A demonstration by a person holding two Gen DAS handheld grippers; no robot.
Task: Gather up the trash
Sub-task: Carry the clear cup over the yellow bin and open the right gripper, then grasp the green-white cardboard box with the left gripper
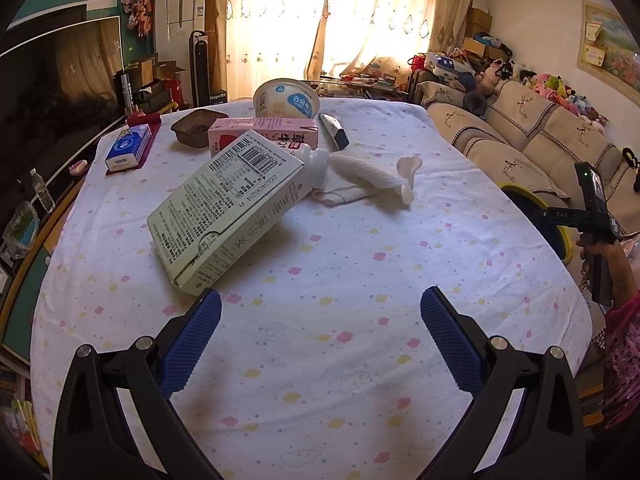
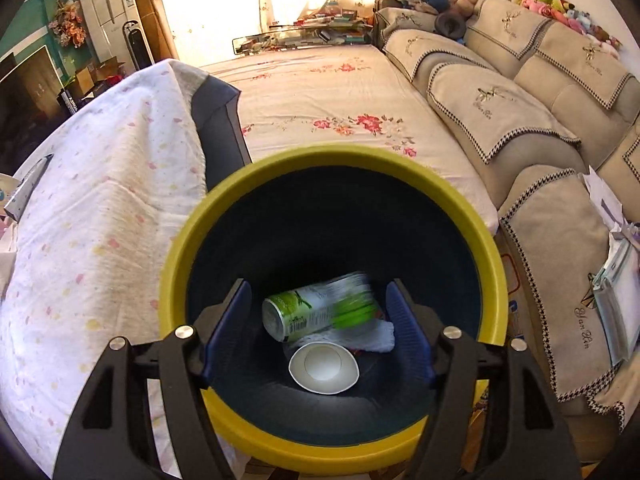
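The right gripper (image 2: 318, 320) hangs released over the yellow-rimmed bin (image 2: 256, 176); the blurred green can (image 2: 320, 312) is inside, free of its pads. The left gripper (image 1: 320, 336) gapes empty above the table's near edge. The propped carton (image 1: 228, 208) could slide if nudged.

On the table: two cartons, one green (image 1: 228, 208) and one pink (image 1: 262, 130), one white bottle (image 1: 318, 166), one round tub (image 1: 286, 98), one brown tray (image 1: 196, 126), one tissue pack (image 1: 128, 148), one crumpled cloth (image 1: 372, 178). Down in the one bin (image 2: 498, 280): one can (image 2: 316, 308), one paper cup (image 2: 324, 368), one white rag (image 2: 378, 336).
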